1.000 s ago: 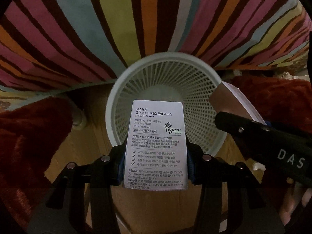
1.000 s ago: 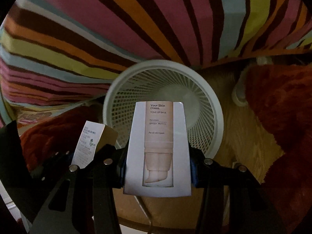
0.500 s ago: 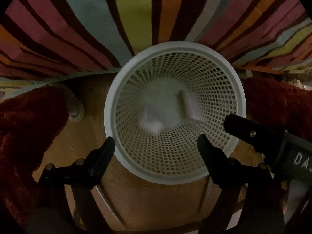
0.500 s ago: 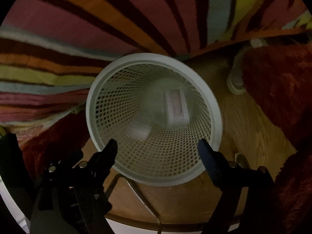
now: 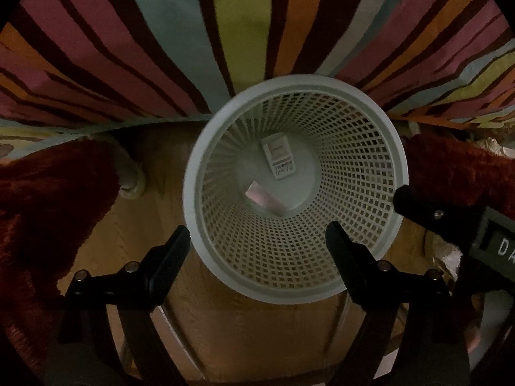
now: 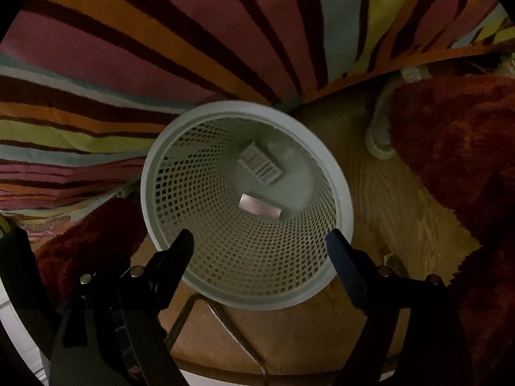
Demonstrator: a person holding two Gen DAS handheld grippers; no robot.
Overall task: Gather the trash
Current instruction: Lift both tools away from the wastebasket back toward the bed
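Note:
A white mesh waste basket (image 5: 193, 173) (image 6: 148, 199) stands on the wooden floor, seen from straight above. Two small cosmetic boxes lie on its bottom: a white box with a barcode (image 5: 279, 158) (image 6: 260, 164) and a pinkish box (image 5: 264, 200) (image 6: 260, 208) on its side. My left gripper (image 5: 259, 241) hangs open over the basket's near rim with nothing between its fingers. My right gripper (image 6: 260, 247) is open and empty above the same rim; one of its fingers (image 5: 418, 207) shows at the right of the left wrist view.
A striped multicoloured cover (image 5: 244, 32) (image 6: 193, 38) hangs behind the basket. Dark red shaggy rugs (image 5: 48, 212) (image 6: 450, 148) lie on both sides on the wooden floor (image 5: 244, 331). A pale slipper-like thing (image 6: 379, 135) rests by the rug's edge.
Both grippers were shut on a cosmetic box a second ago. They opened, both boxes dropped, and now the boxes lie still on the basket's bottom.

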